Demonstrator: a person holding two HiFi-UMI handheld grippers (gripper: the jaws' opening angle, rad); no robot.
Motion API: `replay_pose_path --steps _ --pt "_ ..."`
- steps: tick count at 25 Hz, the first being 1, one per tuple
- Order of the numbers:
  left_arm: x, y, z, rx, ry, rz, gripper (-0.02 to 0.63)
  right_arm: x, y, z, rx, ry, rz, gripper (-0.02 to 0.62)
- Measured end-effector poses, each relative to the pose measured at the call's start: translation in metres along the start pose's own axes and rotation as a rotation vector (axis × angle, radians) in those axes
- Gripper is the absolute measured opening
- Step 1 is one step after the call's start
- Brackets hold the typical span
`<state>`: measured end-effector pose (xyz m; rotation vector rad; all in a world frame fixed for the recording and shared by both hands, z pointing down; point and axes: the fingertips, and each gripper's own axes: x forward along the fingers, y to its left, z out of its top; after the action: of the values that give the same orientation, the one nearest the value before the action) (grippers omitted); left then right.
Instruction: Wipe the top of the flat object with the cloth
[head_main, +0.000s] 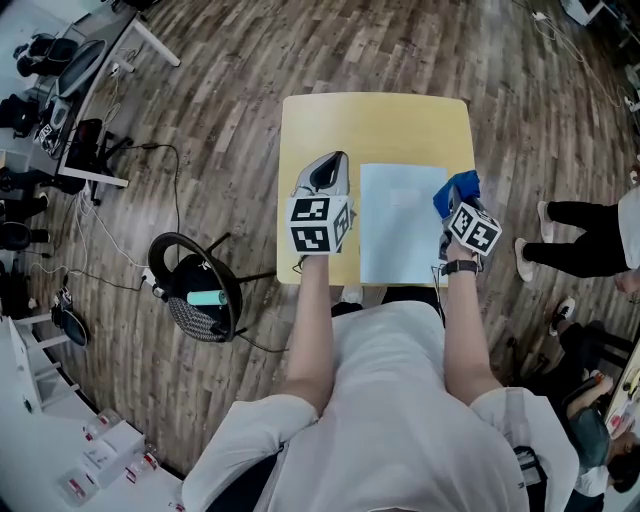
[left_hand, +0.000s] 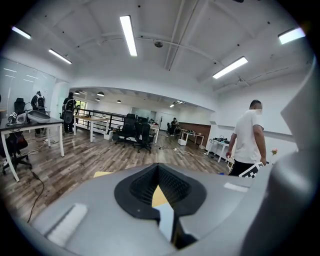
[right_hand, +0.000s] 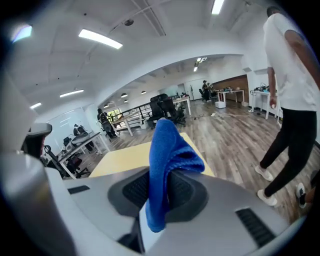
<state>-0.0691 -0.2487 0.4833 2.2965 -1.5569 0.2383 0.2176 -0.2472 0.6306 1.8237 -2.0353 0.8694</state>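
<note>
The flat object is a pale blue-white sheet (head_main: 402, 222) lying on the right half of the small yellow table (head_main: 375, 120), reaching its near edge. My right gripper (head_main: 457, 192) hovers over the sheet's right edge, shut on a blue cloth (head_main: 460, 187). In the right gripper view the cloth (right_hand: 167, 150) stands folded up out of the gripper (right_hand: 160, 195). My left gripper (head_main: 325, 180) sits over the bare tabletop just left of the sheet. In its own view the left gripper (left_hand: 159, 192) is shut with nothing in it.
A person (head_main: 590, 235) stands close to the table's right side, also seen as a person (right_hand: 290, 100) in the right gripper view. A round black stool-like object (head_main: 195, 290) and cables lie on the wood floor to the left. Desks (head_main: 90, 90) stand at far left.
</note>
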Motion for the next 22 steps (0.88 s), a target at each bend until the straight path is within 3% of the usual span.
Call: replay_pose_path --steps 6,14,18,22 --pt "-0.009 0.003 0.001 0.002 -0.008 0.019 0.005 0.005 0.1 0.006 -0.035 -0.006 0.222 0.067" --pt "-0.029 0.023 0.01 -0.012 -0.035 0.062 0.005 0.005 0.227 -0.028 -0.106 0.073 0.482 0.067" --pt "-0.034 0.029 0.008 -0.015 -0.034 0.077 0.006 0.006 0.251 -0.042 -0.125 0.102 0.531 0.067" --pt "-0.037 0.029 0.003 -0.012 -0.028 0.082 0.006 0.011 0.241 -0.058 -0.146 0.13 0.506 0.067"
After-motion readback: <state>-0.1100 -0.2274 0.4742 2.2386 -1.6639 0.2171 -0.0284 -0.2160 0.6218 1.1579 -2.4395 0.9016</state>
